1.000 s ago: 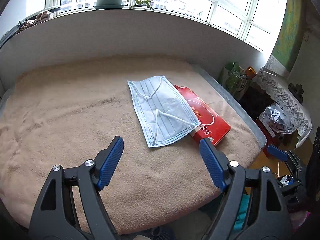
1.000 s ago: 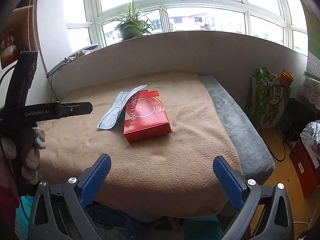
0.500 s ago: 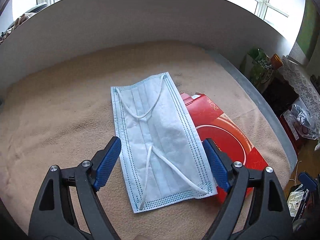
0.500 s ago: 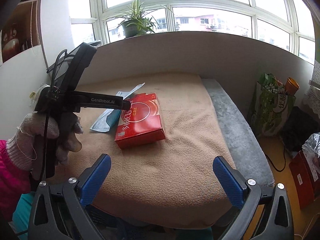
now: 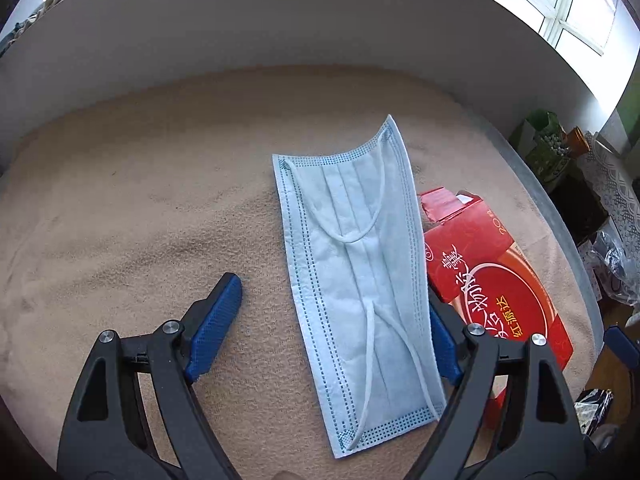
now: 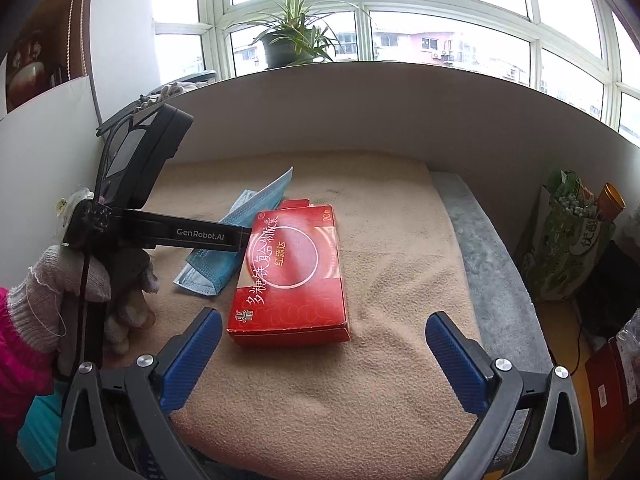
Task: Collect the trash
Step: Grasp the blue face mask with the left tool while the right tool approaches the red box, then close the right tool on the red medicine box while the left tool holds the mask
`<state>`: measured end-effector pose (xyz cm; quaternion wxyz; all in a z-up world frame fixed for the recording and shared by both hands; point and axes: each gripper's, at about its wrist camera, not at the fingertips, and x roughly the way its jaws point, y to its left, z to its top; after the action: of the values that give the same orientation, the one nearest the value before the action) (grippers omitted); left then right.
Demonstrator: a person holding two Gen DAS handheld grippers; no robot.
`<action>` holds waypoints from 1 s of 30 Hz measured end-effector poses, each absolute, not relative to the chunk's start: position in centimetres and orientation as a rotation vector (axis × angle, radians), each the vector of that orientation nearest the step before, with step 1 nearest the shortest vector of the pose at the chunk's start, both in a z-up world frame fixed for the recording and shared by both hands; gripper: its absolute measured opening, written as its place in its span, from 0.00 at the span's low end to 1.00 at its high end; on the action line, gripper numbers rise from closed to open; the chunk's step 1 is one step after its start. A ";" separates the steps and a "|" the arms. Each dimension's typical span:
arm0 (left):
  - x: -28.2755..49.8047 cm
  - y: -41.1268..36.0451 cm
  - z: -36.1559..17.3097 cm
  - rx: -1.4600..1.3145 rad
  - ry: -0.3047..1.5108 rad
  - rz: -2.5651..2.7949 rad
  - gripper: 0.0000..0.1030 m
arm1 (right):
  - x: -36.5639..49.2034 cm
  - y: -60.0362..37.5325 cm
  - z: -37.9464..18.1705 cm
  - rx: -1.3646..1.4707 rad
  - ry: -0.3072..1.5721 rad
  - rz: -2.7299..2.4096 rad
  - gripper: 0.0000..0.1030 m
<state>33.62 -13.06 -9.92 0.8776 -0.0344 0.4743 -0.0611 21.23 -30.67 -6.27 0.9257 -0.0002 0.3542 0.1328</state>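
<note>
The left gripper [image 5: 332, 320] has moved down closer, its jaws wide apart around the near end of the face mask [image 5: 360, 276]. The mask lies at 12 o'clock, leaning on the red box [image 5: 492, 280] at 2 o'clock. The right gripper [image 6: 320, 356] stays open too.

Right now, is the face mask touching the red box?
Touching. In the left wrist view the face mask has its right edge draped over the red box's left side; the right wrist view shows the mask propped up against it too.
</note>
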 end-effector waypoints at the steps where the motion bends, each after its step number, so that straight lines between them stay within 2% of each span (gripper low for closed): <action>1: 33.7 -13.4 -9.9 -0.058 0.989 -0.130 0.76 | 21.5 -30.6 -6.2 -0.001 0.730 0.283 1.00; 2: 33.8 -13.7 -9.9 -0.044 0.989 -0.133 0.71 | 21.7 -30.4 -6.2 -0.002 0.734 0.291 1.00; 4: 34.0 -14.1 -9.8 -0.025 0.987 -0.138 0.53 | 22.1 -30.1 -6.1 -0.008 0.738 0.304 1.00; 6: 34.2 -13.6 -9.6 -0.042 0.990 -0.135 0.26 | 22.8 -29.6 -6.1 -0.026 0.750 0.307 1.00; 8: 34.2 -12.5 -9.4 -0.077 0.992 -0.134 0.08 | 23.6 -29.1 -6.3 -0.046 0.768 0.303 1.00; 23: 28.0 -7.5 -7.8 -0.062 0.922 -0.100 0.05 | 32.1 -24.2 -9.0 -0.170 1.003 0.265 1.00; 25: 26.6 -7.2 -7.3 -0.045 0.896 -0.091 0.05 | 32.7 -24.1 -9.6 -0.171 1.025 0.237 0.96; 29: 23.8 -6.9 -6.6 -0.017 0.854 -0.084 0.05 | 32.2 -24.8 -9.6 -0.098 1.021 0.250 0.78; 30: 23.0 -6.7 -6.3 -0.005 0.843 -0.081 0.05 | 31.8 -25.1 -9.4 -0.087 1.016 0.244 0.78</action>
<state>23.01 -6.75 -6.33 0.9117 -0.0025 0.4090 -0.0392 31.77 -25.11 -9.43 0.8657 -0.0417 0.4850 0.1166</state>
